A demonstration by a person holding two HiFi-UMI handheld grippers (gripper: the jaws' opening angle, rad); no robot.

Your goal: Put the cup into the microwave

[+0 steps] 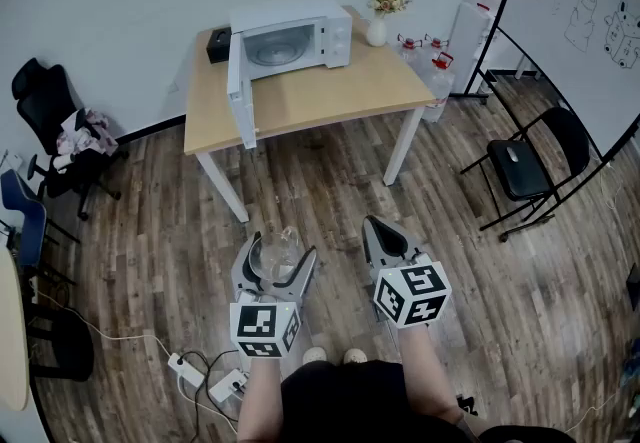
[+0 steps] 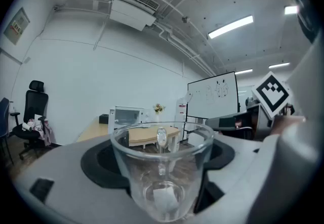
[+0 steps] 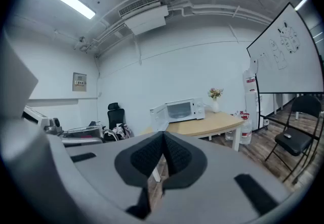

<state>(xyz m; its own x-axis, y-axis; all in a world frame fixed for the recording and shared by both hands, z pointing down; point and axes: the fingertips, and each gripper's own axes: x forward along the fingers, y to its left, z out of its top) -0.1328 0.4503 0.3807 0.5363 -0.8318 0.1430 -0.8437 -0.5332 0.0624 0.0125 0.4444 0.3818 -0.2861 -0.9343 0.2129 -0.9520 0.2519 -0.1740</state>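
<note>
We are holding the cup [image 2: 161,167] in our left gripper [image 1: 281,249]. Its two jaws are squeezing the clear glass from both sides. Our right gripper [image 1: 375,226] is carrying nothing, and its jaws are pressing together.

We are standing on the wood floor [image 1: 480,281], well away from the table [image 1: 340,91]. The microwave [image 1: 290,39] is sitting on that table, and its door [image 1: 237,91] is hanging wide open.

So we are thinking the picking-up part is done. What is left is walking over, putting the cup inside the microwave and letting go.
</note>
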